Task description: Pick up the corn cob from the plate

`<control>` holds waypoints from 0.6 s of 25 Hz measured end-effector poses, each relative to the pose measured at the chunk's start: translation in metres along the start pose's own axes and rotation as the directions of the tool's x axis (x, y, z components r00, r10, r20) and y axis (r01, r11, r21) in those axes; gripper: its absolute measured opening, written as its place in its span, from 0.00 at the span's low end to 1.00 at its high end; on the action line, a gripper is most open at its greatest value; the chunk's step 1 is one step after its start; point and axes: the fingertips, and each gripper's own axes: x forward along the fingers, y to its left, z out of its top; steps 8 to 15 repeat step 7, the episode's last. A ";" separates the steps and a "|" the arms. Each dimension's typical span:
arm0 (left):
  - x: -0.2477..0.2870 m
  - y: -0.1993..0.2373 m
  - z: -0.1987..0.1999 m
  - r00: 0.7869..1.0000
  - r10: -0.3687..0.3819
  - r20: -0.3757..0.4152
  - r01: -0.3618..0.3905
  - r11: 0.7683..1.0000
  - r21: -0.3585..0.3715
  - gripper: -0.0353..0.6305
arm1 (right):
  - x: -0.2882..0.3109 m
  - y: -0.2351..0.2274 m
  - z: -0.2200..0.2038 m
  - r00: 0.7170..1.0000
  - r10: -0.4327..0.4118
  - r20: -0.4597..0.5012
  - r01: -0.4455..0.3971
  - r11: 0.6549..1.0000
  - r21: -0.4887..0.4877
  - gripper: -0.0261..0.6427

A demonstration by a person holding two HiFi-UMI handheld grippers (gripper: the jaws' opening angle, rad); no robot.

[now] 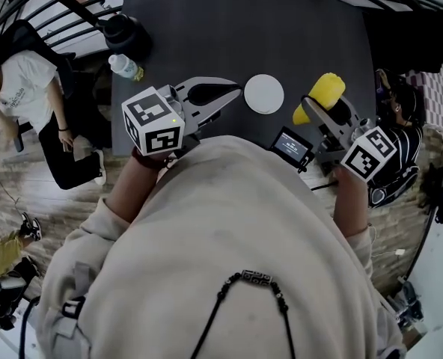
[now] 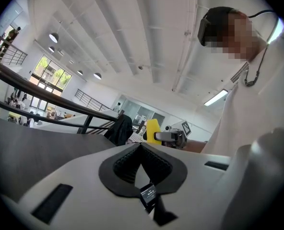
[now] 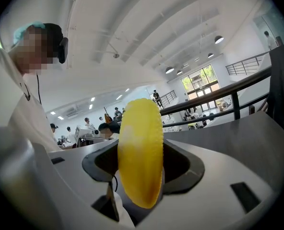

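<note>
The yellow corn cob [image 1: 322, 94] is lifted clear of the small white plate [image 1: 264, 93], which lies bare on the dark table [image 1: 244, 28]. My right gripper [image 1: 316, 111] is shut on the cob, to the right of the plate. In the right gripper view the cob [image 3: 141, 143] stands on end between the jaws of the right gripper [image 3: 142, 152]. My left gripper [image 1: 235, 94] hovers just left of the plate, its jaws shut with nothing between them. In the left gripper view the left gripper [image 2: 141, 146] points level, and the cob [image 2: 152, 131] shows far off.
A black bag [image 1: 124, 34] and a plastic bottle [image 1: 124, 67] sit at the table's left edge. A small screen device [image 1: 291, 146] hangs near my right gripper. One person [image 1: 27, 88] sits left of the table and another [image 1: 401, 118] to its right.
</note>
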 end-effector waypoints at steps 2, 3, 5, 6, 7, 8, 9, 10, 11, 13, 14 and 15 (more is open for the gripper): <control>0.000 0.001 -0.002 1.000 0.000 -0.006 0.000 1.000 -0.004 0.06 | -0.001 -0.001 -0.003 1.000 -0.005 -0.005 0.005 1.000 0.000 0.42; 0.000 0.001 -0.003 1.000 0.001 -0.007 -0.001 1.000 -0.006 0.06 | -0.001 -0.002 -0.004 1.000 -0.006 -0.009 0.006 1.000 0.001 0.42; -0.001 0.001 -0.003 1.000 0.005 -0.008 -0.005 1.000 -0.010 0.06 | 0.000 -0.003 -0.005 1.000 -0.009 -0.015 0.009 1.000 0.007 0.42; -0.001 0.001 -0.003 1.000 0.007 -0.008 -0.007 1.000 -0.011 0.06 | 0.000 -0.004 -0.005 1.000 -0.010 -0.016 0.010 1.000 0.011 0.42; -0.002 0.001 -0.003 1.000 0.009 -0.008 -0.009 1.000 -0.012 0.06 | 0.001 -0.005 -0.004 1.000 -0.011 -0.017 0.011 1.000 0.014 0.42; -0.002 0.001 -0.003 1.000 0.009 -0.008 -0.009 1.000 -0.012 0.06 | 0.001 -0.005 -0.004 1.000 -0.011 -0.017 0.011 1.000 0.014 0.42; -0.002 0.001 -0.003 1.000 0.009 -0.008 -0.009 1.000 -0.012 0.06 | 0.001 -0.005 -0.004 1.000 -0.011 -0.017 0.011 1.000 0.014 0.42; -0.002 0.001 -0.003 1.000 0.009 -0.008 -0.009 1.000 -0.012 0.06 | 0.001 -0.005 -0.004 1.000 -0.011 -0.017 0.011 1.000 0.014 0.42; -0.002 0.001 -0.003 1.000 0.009 -0.008 -0.009 1.000 -0.012 0.06 | 0.001 -0.005 -0.004 1.000 -0.011 -0.017 0.011 1.000 0.014 0.42; -0.002 0.001 -0.003 1.000 0.009 -0.008 -0.009 1.000 -0.012 0.06 | 0.001 -0.005 -0.004 1.000 -0.011 -0.017 0.011 1.000 0.014 0.42; -0.002 0.001 -0.003 1.000 0.009 -0.008 -0.009 1.000 -0.012 0.06 | 0.001 -0.005 -0.004 1.000 -0.011 -0.017 0.011 1.000 0.014 0.42; -0.002 0.001 -0.003 1.000 0.009 -0.008 -0.009 1.000 -0.012 0.06 | 0.001 -0.005 -0.004 1.000 -0.011 -0.017 0.011 1.000 0.014 0.42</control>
